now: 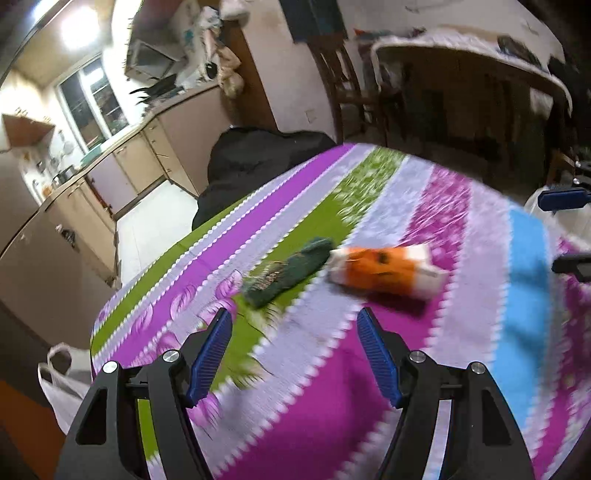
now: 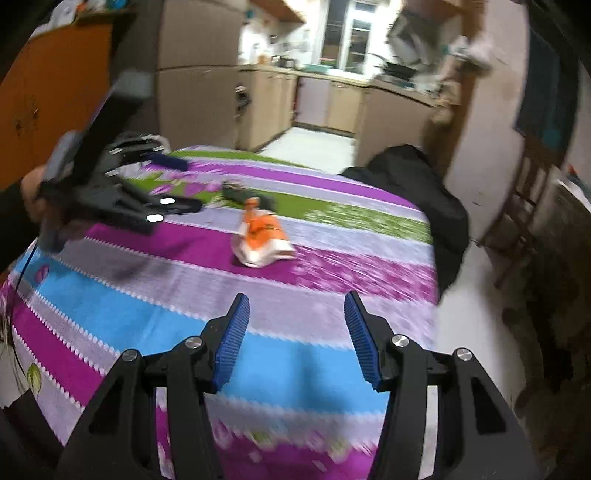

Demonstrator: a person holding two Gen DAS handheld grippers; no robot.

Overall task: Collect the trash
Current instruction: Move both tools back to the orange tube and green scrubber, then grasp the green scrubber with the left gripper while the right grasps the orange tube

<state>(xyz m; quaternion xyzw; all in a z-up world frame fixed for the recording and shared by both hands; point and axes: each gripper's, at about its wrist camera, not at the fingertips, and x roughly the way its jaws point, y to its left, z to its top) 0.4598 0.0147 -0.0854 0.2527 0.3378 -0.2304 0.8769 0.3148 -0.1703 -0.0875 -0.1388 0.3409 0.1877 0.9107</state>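
Orange-and-white carton (image 1: 388, 273), crumpled, lying on the striped cloth of the table (image 1: 325, 369), just beside a dark green wrapper (image 1: 291, 271). Left gripper (image 1: 293, 325) spread, nothing between the fingers, hanging above the cloth short of both pieces. Right gripper (image 2: 295, 306) likewise spread and empty over the blue stripe; frames motion-blurred.

I see a table under a striped cloth (image 1: 369, 369), magenta, green, lilac and blue bands. Behind it a kitchen: beige base cabinets (image 2: 343, 103) along the counter, pale floor (image 2: 314, 147), a window (image 1: 92, 103) at the back, ceiling light (image 1: 79, 27) glaring bright. Something black (image 2: 417, 192) is draped by the table's far edge. A wooden chair (image 1: 347, 77) stands against the pale wall. An orange cupboard (image 2: 55, 92) is at the left of the right wrist view. Everything is motion-blurred.
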